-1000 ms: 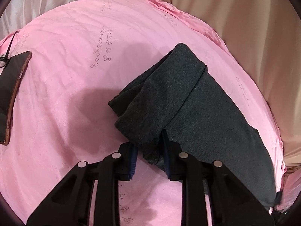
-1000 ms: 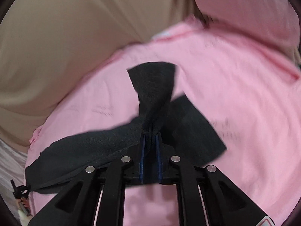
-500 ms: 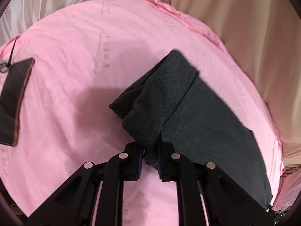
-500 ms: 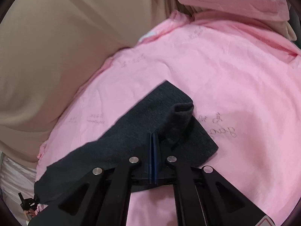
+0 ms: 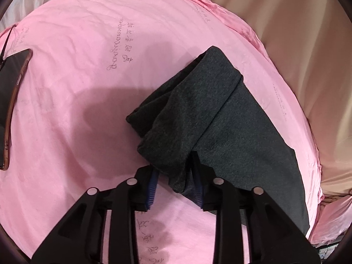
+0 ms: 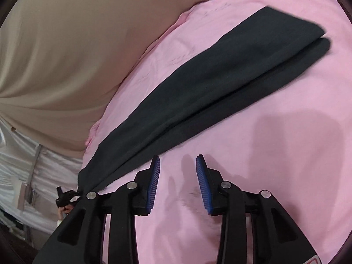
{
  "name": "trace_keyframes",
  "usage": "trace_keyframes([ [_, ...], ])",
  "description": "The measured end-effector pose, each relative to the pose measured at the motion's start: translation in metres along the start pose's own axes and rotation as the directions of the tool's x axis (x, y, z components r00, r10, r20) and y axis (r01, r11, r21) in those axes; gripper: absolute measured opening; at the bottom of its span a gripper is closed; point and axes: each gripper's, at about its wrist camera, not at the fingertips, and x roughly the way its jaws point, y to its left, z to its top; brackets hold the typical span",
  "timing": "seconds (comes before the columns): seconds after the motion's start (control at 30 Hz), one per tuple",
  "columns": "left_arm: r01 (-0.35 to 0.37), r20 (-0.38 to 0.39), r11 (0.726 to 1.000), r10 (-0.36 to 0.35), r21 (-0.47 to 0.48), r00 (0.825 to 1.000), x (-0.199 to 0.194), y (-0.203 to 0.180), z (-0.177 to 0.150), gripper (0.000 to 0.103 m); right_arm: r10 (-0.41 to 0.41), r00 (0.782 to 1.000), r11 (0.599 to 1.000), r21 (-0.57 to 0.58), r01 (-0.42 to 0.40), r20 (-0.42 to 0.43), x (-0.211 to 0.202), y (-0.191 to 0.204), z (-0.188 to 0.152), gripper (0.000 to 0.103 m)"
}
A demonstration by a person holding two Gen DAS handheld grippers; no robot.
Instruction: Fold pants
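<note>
One pair of dark grey pants (image 5: 222, 118) was laid folded on the pink sheet (image 5: 77, 110), its near fold lying between the parted, opening jaws of the left hand-held gripper (image 5: 173, 177). The right hand-held gripper (image 6: 177, 181) was seen opening with nothing between its jaws, the pants just beyond and left of it. One phone (image 5: 11, 101) was seen far left.

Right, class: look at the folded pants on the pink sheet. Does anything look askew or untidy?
Yes. The dark pants have a bunched, rumpled corner between the opening left gripper, and the layers lie offset rather than edge to edge.
</note>
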Motion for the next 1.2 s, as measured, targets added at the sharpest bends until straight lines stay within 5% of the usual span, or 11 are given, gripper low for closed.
trace_keyframes([
  [0.1,-0.01,-0.02,1.0,0.01,0.011,1.0,0.0,-0.002,0.0,0.015,0.008,1.0,1.0,-0.025,-0.007,0.003,0.027,0.018,0.008,0.032],
  [0.13,-0.004,-0.029,1.0,0.004,0.012,1.0,-0.001,-0.004,0.001,0.012,0.023,1.0,1.0,-0.008,-0.023,-0.004,0.033,0.019,0.011,0.013],
  [0.2,0.003,-0.037,1.0,-0.002,0.026,0.999,-0.008,-0.006,0.005,0.011,0.011,1.0,1.0,0.002,-0.011,-0.005,0.033,0.025,0.013,0.002],
  [0.37,0.029,-0.086,0.997,-0.023,0.071,0.996,-0.03,0.0,0.006,0.011,-0.031,0.999,0.995,-0.098,0.033,0.021,-0.011,0.041,-0.003,0.001],
  [0.43,-0.005,-0.12,0.998,0.013,0.07,0.993,-0.017,0.007,0.005,0.012,-0.226,0.974,0.968,-0.116,0.222,-0.018,0.002,0.019,-0.01,0.0],
  [0.5,-0.007,-0.147,0.998,0.016,0.06,0.989,-0.004,0.011,0.006,0.013,-0.171,0.985,0.984,-0.056,0.17,-0.014,-0.01,0.01,-0.009,0.0],
  [0.53,0.003,-0.147,0.999,0.003,0.045,0.989,-0.003,0.014,0.006,0.013,-0.17,0.985,0.984,-0.06,0.17,0.011,-0.02,0.015,-0.01,0.012],
  [0.67,0.006,-0.152,0.998,0.004,0.066,0.988,-0.015,0.014,0.01,0.018,-0.165,0.985,0.96,-0.218,0.174,0.059,-0.031,0.06,-0.011,0.019],
  [0.73,-0.038,-0.142,0.993,0.054,0.112,0.988,-0.015,0.01,0.01,0.033,-0.176,0.982,0.911,-0.367,0.189,0.069,-0.014,0.095,-0.017,0.04],
  [0.97,-0.093,0.088,0.983,0.08,0.157,0.993,-0.064,-0.005,-0.019,0.072,-0.238,0.971,0.644,-0.745,0.174,0.021,0.084,0.188,-0.059,0.039],
  [1.2,-0.011,0.079,0.992,0.001,0.126,0.997,-0.053,-0.012,-0.028,0.083,-0.297,0.955,0.563,-0.811,0.159,-0.019,0.132,0.204,-0.068,0.035],
])
